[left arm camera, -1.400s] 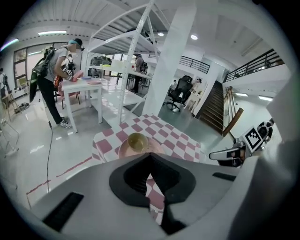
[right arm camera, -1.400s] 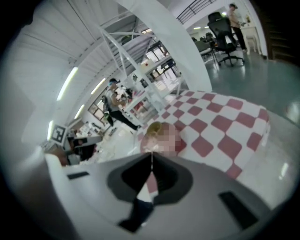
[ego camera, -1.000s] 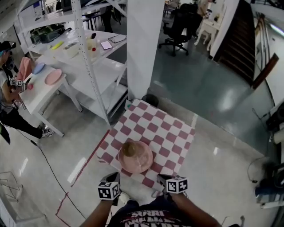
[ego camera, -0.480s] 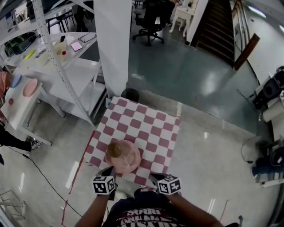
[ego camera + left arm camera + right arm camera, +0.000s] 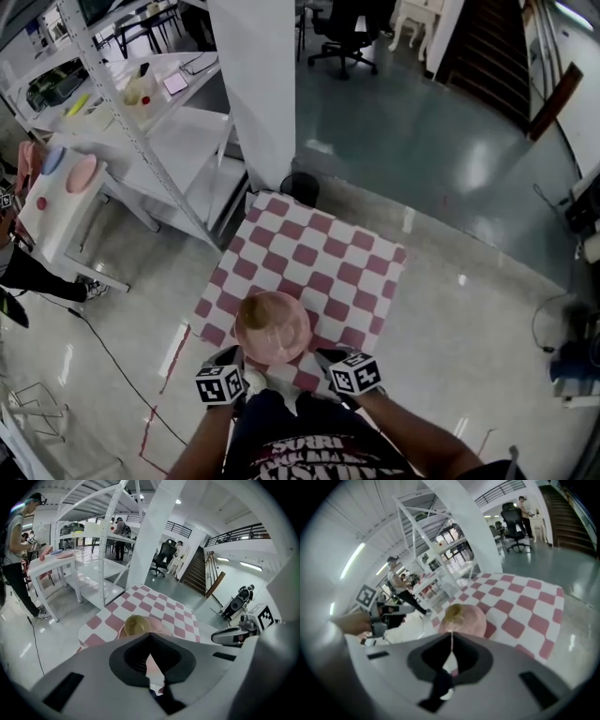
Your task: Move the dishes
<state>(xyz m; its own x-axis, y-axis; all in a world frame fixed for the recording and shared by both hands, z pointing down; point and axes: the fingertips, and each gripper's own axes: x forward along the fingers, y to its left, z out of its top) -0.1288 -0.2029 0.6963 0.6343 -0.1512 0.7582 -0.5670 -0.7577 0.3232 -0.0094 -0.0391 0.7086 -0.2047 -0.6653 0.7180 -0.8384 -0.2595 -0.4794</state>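
Checkered table [image 5: 323, 248]: top free from 12 to 3 o'clock of pink plate [image 5: 289, 343]. Plate w/ bowl [image 5: 265, 310] sits at near edge, left gripper [image 5: 234, 356] close at 8, right gripper [image 5: 323, 356] close at 4. Past table at 12: black bin [image 5: 300, 187], then white pillar [image 5: 261, 103]. At 10–11: shelf rack [image 5: 131, 122], white table [image 5: 56, 211]. Floor [image 5: 469, 309] at 3 open; at 9 open except a cable [image 5: 111, 358].

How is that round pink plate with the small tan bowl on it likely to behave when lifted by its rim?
The pink round plate looks rigid and smooth, so it probably won't flex but might slip in a rim pinch. The small tan bowl merely rests off centre on it, so a tilt could slide it off.
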